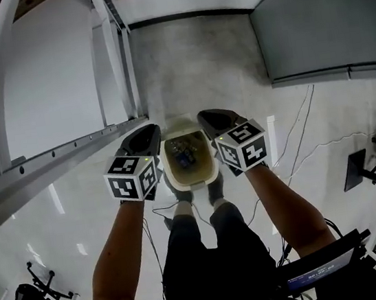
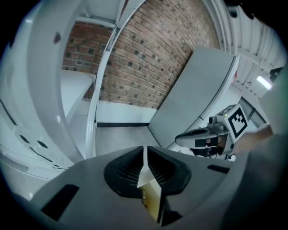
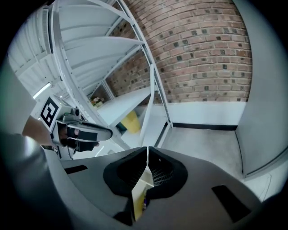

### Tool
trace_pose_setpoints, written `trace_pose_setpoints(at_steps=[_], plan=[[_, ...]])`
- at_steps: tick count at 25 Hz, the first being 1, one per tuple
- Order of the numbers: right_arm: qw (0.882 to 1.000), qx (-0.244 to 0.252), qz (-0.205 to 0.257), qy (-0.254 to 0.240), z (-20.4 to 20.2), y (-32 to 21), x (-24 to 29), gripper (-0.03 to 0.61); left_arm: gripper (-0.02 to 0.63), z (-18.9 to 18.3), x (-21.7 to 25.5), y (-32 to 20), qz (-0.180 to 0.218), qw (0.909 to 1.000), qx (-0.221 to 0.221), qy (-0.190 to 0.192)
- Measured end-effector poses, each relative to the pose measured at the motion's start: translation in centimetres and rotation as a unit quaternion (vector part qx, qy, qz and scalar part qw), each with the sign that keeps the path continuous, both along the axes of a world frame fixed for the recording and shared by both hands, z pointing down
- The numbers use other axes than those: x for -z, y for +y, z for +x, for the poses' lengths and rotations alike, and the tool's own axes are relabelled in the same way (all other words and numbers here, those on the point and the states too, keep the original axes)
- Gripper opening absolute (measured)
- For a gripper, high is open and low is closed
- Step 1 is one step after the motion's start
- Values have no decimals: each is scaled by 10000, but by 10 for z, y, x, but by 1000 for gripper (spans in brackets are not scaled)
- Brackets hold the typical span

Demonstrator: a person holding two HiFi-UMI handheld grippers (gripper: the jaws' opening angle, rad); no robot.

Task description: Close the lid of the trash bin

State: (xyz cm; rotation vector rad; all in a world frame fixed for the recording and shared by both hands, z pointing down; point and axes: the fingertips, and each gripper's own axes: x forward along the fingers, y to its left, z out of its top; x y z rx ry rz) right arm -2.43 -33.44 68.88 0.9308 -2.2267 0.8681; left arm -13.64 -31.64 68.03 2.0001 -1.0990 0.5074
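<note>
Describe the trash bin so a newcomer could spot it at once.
On the glossy pale floor, look just ahead of the person's feet. The trash bin stands there between the left gripper and right gripper: the only cream tub, open on top, with dark litter inside.

Two bare forearms [image 1: 121, 245] stretch forward, each hand holding a dark grey two-jaw gripper. The left gripper [image 1: 149, 133] and right gripper [image 1: 209, 117] hang either side of the cream plastic trash bin [image 1: 191, 181]. Both pairs of jaws are closed together and empty.
</note>
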Motion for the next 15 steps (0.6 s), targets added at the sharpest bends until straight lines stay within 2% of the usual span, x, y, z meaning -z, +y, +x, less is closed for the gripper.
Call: trace_pose_setpoints(at_steps=[4, 8, 12, 15], plan=[[9998, -41, -193, 33, 4, 5, -16, 9, 3, 11, -16, 5, -166, 9995, -254, -95], [9996, -44, -264, 37, 7, 15, -16, 9, 3, 14, -24, 21, -322, 9989, -325, -52], [9990, -68, -422, 96, 18, 37, -16, 9, 2, 16, -24, 44, -469, 9985, -289, 55], [9976, -2, -666, 208, 27, 67, -25, 9, 2, 23, -32, 74, -688, 9966, -431, 105]])
